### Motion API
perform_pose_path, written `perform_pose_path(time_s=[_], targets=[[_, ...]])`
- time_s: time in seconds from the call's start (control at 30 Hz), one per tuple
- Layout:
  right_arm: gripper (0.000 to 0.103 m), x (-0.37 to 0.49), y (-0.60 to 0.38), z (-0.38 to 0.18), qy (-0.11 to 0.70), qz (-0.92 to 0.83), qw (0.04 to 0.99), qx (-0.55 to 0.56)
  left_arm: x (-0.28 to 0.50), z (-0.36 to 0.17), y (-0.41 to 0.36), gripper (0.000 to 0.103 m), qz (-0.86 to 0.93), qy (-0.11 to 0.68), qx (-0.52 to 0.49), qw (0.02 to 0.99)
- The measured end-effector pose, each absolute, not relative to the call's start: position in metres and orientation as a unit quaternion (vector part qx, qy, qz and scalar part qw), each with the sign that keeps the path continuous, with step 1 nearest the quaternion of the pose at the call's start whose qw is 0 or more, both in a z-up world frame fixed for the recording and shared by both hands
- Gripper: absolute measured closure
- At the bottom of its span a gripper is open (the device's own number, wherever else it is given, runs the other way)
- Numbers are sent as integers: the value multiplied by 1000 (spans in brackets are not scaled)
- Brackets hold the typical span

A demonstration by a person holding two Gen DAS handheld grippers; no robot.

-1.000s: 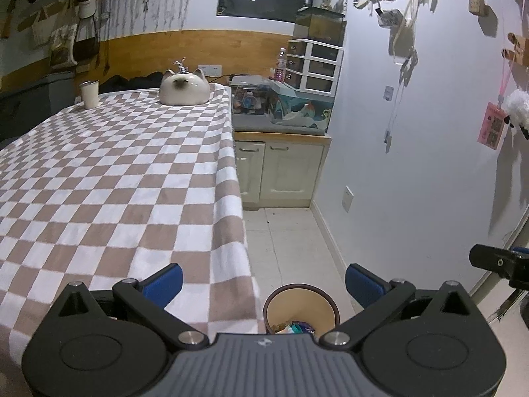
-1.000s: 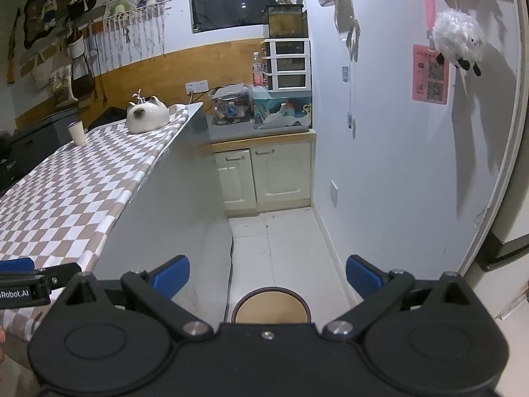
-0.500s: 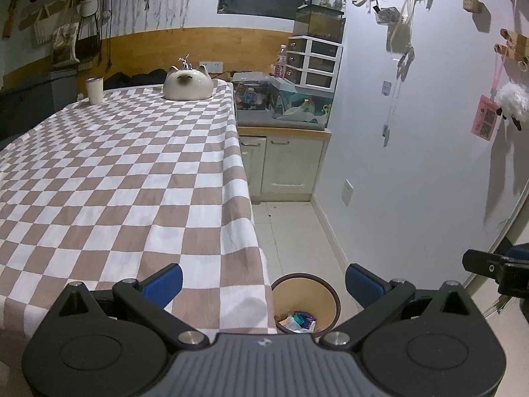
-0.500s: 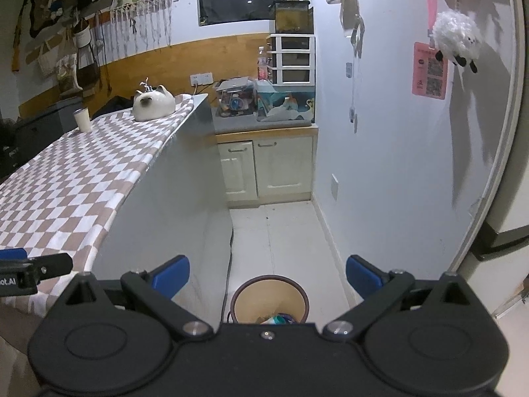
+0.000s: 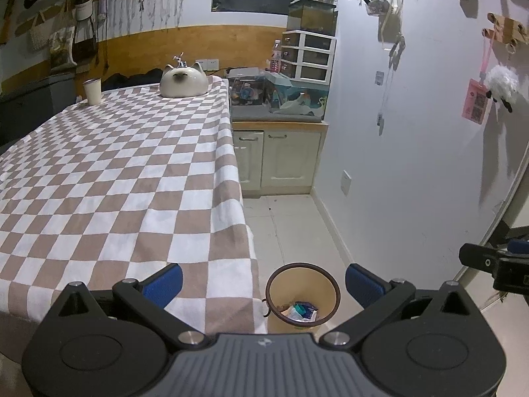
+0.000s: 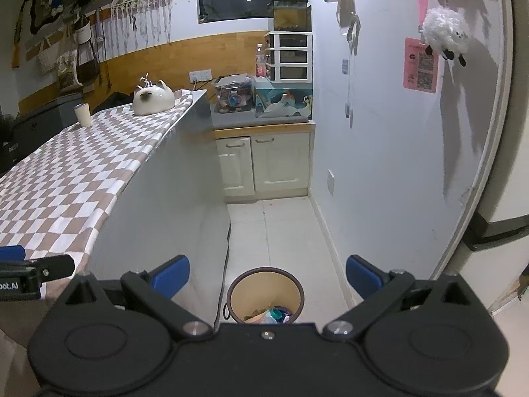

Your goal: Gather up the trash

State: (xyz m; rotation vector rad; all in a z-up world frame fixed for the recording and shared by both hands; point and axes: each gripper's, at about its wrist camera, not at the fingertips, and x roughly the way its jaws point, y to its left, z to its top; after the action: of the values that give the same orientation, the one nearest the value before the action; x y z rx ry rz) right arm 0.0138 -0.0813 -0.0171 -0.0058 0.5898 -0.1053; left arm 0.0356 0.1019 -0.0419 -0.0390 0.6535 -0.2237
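- Left wrist view: left gripper is sitting with its blue pads wide apart, holding nothing, above the near corner of the checkered tablecloth.
- Trash bin is standing on the floor tiles just beside the table's near corner; the trash is lying at its bottom, a white wrapper with a teal piece on it.
- Versus 1.0 s ago, the bin is showing fuller in this view: then its near rim was cut off by the gripper body, now the whole ring is visible, so the left gripper is backing up and away.
- Right gripper's tip is poking in at the right edge, apart from the left one.
- Right wrist view: right gripper is also spread wide and empty, hanging over the bin.
- Bin was half hidden here a second ago with no contents visible; now the trash is showing inside.
- Cat-shaped ceramic and cup are sitting unchanged at the table's far end.
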Motion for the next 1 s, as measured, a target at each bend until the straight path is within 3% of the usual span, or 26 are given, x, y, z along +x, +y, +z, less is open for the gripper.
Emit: perform_pose_path(time_s=[1.0], targets=[[1, 0, -83, -28, 306, -68, 949, -14, 26, -49, 94, 0, -111, 331, -12, 937]])
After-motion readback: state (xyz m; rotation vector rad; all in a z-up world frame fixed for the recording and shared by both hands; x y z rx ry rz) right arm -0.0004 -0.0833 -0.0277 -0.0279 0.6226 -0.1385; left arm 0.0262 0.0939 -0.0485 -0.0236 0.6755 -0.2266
